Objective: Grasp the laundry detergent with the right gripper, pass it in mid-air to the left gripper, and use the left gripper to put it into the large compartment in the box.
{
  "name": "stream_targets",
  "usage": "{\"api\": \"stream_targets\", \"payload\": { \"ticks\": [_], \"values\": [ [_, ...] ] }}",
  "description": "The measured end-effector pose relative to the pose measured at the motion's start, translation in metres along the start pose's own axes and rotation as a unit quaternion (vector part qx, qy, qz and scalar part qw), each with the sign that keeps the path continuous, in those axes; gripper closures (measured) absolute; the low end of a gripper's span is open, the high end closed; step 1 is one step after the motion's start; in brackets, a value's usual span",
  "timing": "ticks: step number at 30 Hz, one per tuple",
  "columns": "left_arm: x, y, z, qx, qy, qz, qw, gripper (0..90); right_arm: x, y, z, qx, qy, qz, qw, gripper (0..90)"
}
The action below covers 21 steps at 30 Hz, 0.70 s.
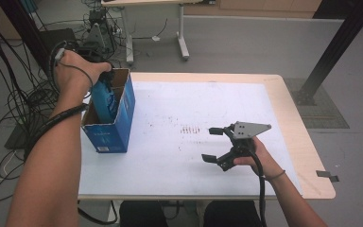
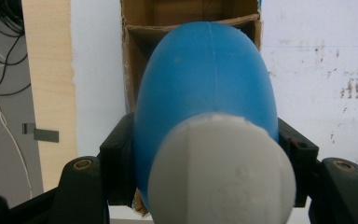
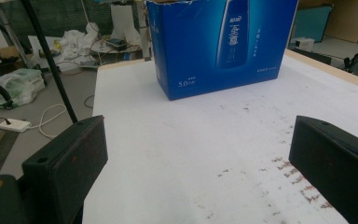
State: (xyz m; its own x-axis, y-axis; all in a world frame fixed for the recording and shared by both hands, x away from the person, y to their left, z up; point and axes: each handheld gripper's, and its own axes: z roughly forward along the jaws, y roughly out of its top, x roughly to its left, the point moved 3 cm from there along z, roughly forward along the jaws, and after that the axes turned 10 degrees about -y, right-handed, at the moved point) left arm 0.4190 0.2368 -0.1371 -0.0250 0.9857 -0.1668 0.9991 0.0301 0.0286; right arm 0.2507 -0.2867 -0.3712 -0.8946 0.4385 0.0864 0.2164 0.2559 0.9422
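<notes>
Grey-capped blue bottle (image 2: 205,98) is sitting clamped in the left claw (image 2: 205,154), above the carton (image 1: 109,127); probably rigid, slippery plastic. Right claw (image 1: 217,144) is resting open, empty.

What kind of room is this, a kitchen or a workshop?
Probably a workshop or lab, not a kitchen: tangled cables lie on the grey floor, a black metal post stands beside the table, and another desk stands behind.

A matt blue plastic bottle (image 2: 205,88) with a grey plastic cap (image 2: 221,172) is seen; glossy printed cardboard forms the box (image 3: 219,46).
</notes>
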Motion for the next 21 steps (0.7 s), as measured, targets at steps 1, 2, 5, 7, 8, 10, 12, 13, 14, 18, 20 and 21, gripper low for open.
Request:
{"api": "stream_targets", "payload": {
  "ticks": [1,2,5,7,8,10,12,13,14,18,20,21],
  "values": [
    [0.0,0.0,0.001,0.002,0.001,-0.001,1.0,37.7,0.0,0.0,0.0,0.0,0.0,0.0,1.0,4.3],
    [0.0,0.0,0.002,0.002,0.001,-0.001,1.0,37.7,0.0,0.0,0.0,0.0,-0.001,0.0,1.0,4.3],
    [0.002,0.0,0.006,0.004,0.003,-0.002,1.0,37.7,0.0,-0.001,-0.001,0.0,-0.002,0.001,1.0,4.4],
    [0.003,0.0,0.009,0.005,0.003,-0.002,1.0,37.7,0.0,-0.001,0.0,0.0,-0.002,0.001,1.0,4.3],
    [0.003,0.0,0.011,0.005,0.002,-0.002,1.0,37.7,0.0,-0.001,0.0,0.0,-0.002,0.001,1.0,4.4],
    [0.004,0.0,0.014,0.007,0.001,-0.002,1.0,37.6,0.001,-0.001,0.001,0.001,-0.002,0.001,1.0,4.4],
    [0.005,0.0,0.018,0.01,0.001,-0.002,0.9999,37.7,0.001,-0.002,0.001,0.001,-0.001,0.002,1.0,4.4],
    [0.005,0.0,0.02,0.012,0.0,-0.003,0.9999,37.7,0.001,-0.002,0.001,0.002,-0.001,0.002,1.0,4.3],
    [0.006,0.0,0.022,0.012,0.0,-0.003,0.9999,37.7,0.001,-0.002,0.001,0.002,-0.001,0.002,1.0,4.3],
    [0.008,0.0,0.027,0.013,0.0,-0.004,0.9999,37.7,0.001,-0.002,0.001,0.002,-0.002,0.003,1.0,4.4],
    [0.009,-0.001,0.032,0.015,-0.001,-0.005,0.9999,37.6,0.001,-0.003,0.0,0.003,-0.004,0.004,1.0,4.4],
    [0.009,-0.001,0.032,0.015,-0.001,-0.005,0.9999,37.6,0.001,-0.003,0.0,0.003,-0.004,0.004,1.0,4.4]
  ]
}}
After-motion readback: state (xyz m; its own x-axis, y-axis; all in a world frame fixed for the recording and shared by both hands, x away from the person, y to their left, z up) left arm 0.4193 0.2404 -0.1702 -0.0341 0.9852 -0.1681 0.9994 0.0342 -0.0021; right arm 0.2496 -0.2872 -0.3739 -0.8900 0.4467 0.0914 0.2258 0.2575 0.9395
